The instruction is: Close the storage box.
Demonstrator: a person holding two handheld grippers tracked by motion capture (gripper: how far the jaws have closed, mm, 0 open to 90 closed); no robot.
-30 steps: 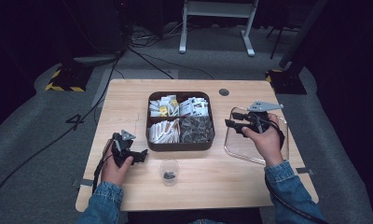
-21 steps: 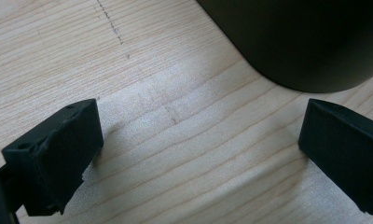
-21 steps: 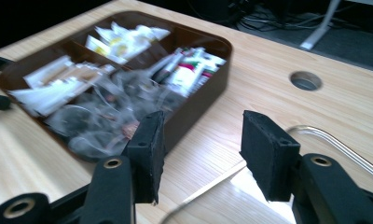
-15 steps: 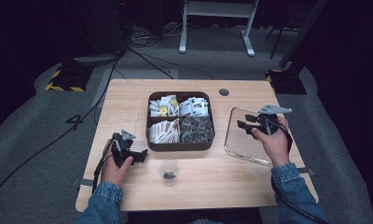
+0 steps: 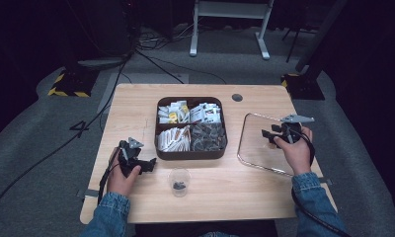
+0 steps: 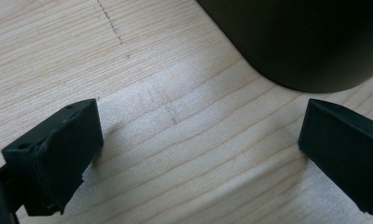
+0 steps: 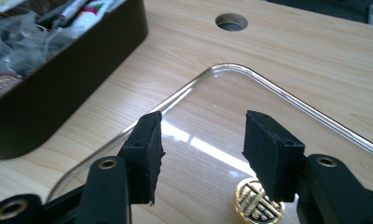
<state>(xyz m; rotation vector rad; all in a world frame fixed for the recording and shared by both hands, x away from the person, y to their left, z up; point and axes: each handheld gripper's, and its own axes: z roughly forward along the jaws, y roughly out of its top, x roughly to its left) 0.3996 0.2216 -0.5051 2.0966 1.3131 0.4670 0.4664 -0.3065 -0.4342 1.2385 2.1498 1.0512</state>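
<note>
A dark brown tray [image 5: 190, 152] with four compartments of packets and tea bags stands mid-table. To its right lies a clear plastic lid [image 5: 257, 148], flat on the wood, with a gold round emblem [image 7: 259, 205] on it. My right gripper [image 5: 268, 136] hovers low over the lid [image 7: 273, 91]. The right gripper [image 7: 201, 140] is open, its jaws have just been opening, and nothing is between them. My left gripper [image 5: 147, 164] rests on the table left of the tray's front corner [image 6: 310, 42]. The left gripper [image 6: 198, 154] is wide open over bare wood.
A small clear cup [image 5: 179, 180] with dark bits inside stands in front of the tray, near the table's front edge. A round cable hole [image 5: 237, 97] sits behind the lid. Cables trail from both grippers off the near edge.
My right hand has shifted to the right and lower over the clear lid. Its jaws stand a little wider. The left hand has kept still.
</note>
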